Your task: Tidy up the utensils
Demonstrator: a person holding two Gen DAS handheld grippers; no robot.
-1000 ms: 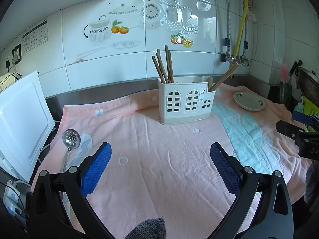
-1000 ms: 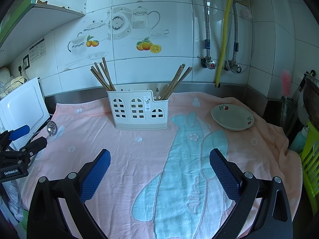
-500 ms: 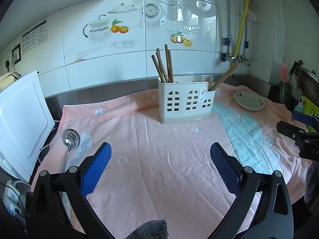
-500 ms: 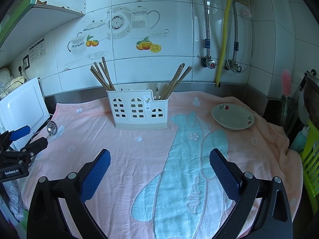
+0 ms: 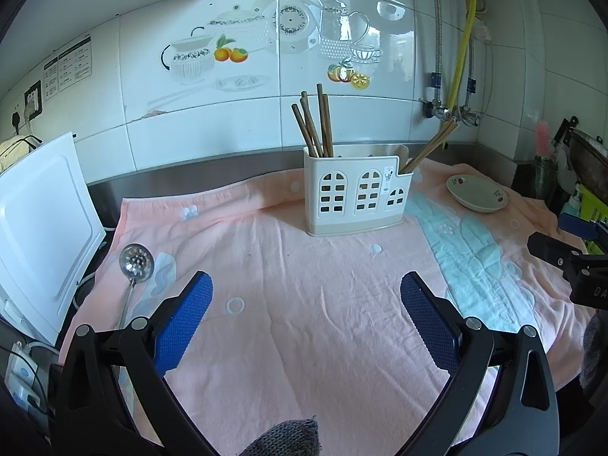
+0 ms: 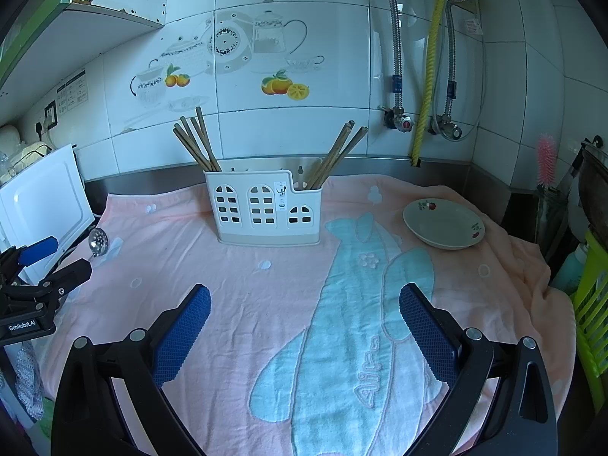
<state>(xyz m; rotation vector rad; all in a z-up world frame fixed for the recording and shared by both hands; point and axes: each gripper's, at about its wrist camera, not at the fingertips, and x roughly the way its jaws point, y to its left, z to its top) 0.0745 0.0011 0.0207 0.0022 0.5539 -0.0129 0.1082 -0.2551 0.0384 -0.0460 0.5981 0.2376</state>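
Far left of the left gripper [image 5: 306,290]: white board [image 5: 38,228] leaning at the towel [image 5: 304,323] edge, slotted spoon [image 5: 136,264] flat just beside the left finger. Wide bare cloth ahead of both tools. Left gripper spread wide, holding nothing, touching nothing. Straight ahead: white holder [image 6: 262,209] upright, chopsticks [image 6: 195,144] in its left and right ends. Right gripper [image 6: 304,304] likewise spread wide and empty. Ahead and right: shallow dish [image 6: 444,228], empty, near the towel's far edge.

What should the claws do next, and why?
Probably move the open left claw toward the slotted spoon. It lies loose on the towel, while the chopsticks already stand in the white holder.
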